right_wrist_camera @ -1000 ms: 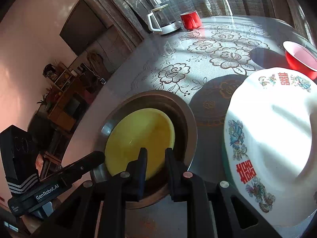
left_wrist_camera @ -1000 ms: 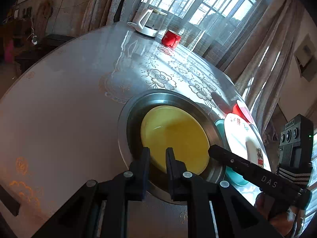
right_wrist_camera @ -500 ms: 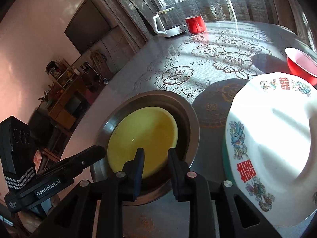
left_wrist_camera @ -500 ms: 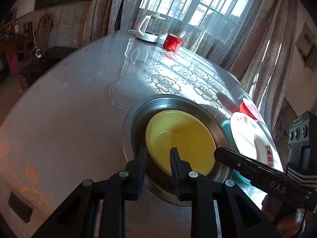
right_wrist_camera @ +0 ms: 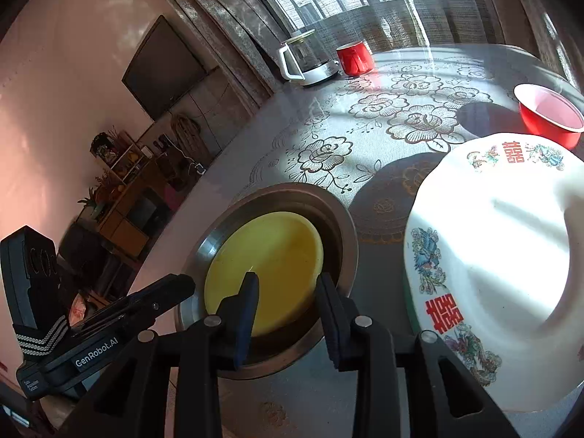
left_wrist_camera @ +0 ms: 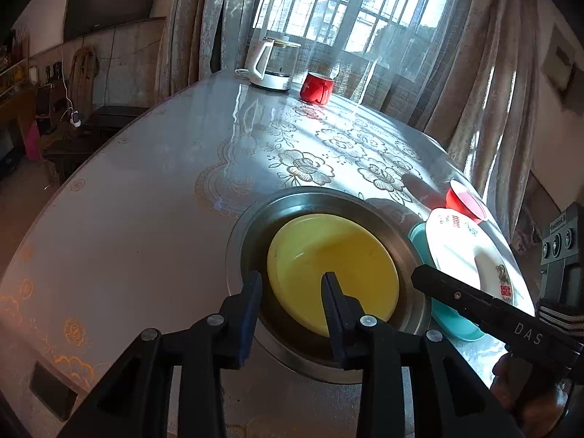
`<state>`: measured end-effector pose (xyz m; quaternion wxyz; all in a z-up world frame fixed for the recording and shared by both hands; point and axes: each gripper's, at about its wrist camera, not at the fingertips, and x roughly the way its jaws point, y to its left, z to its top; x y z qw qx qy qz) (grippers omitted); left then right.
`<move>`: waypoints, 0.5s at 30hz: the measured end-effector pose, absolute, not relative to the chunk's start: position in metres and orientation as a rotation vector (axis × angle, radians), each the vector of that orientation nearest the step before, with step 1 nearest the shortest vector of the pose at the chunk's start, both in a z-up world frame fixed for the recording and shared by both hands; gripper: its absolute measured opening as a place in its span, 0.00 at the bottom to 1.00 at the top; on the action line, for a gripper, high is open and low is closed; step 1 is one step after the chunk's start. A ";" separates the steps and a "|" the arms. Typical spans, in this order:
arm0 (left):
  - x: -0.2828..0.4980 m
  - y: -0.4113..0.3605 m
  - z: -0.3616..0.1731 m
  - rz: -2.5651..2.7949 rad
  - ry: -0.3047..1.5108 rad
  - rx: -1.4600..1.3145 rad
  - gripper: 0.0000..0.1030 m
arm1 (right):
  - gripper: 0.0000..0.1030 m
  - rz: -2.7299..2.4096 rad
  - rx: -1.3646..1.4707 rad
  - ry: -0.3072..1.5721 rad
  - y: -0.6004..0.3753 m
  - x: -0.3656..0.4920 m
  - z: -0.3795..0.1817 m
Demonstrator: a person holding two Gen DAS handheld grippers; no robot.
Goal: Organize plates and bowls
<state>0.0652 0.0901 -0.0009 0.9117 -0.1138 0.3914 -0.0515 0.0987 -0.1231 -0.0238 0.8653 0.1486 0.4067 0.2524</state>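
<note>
A yellow plate (left_wrist_camera: pixel 328 266) lies inside a steel dish (left_wrist_camera: pixel 248 226) on the round table; both also show in the right wrist view, plate (right_wrist_camera: pixel 266 255) in dish (right_wrist_camera: pixel 339 219). A white patterned plate (left_wrist_camera: pixel 460 252) rests on a teal plate (left_wrist_camera: pixel 452 321) to the right; it also shows in the right wrist view (right_wrist_camera: pixel 511 273). A red bowl (right_wrist_camera: pixel 547 113) stands beyond it. My left gripper (left_wrist_camera: pixel 292 288) is open and empty above the yellow plate's near rim. My right gripper (right_wrist_camera: pixel 286 292) is open and empty over the same plate.
A glass kettle (left_wrist_camera: pixel 270 65) and a red mug (left_wrist_camera: pixel 315 85) stand at the table's far edge by the curtained window. A flowered lace cloth (right_wrist_camera: pixel 401 109) covers the table. Shelves and a TV line the left wall.
Both grippers have opened from nearly shut and drawn back and up from the yellow plate. The dishes have not moved.
</note>
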 end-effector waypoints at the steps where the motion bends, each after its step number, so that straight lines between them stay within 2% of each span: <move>1: 0.065 0.089 0.000 -0.101 0.802 -0.224 0.36 | 0.33 0.527 0.322 0.846 -0.126 0.099 -0.023; 15: 0.068 0.059 0.020 -0.103 0.728 -0.095 0.66 | 0.37 0.469 0.432 0.796 -0.173 0.097 -0.015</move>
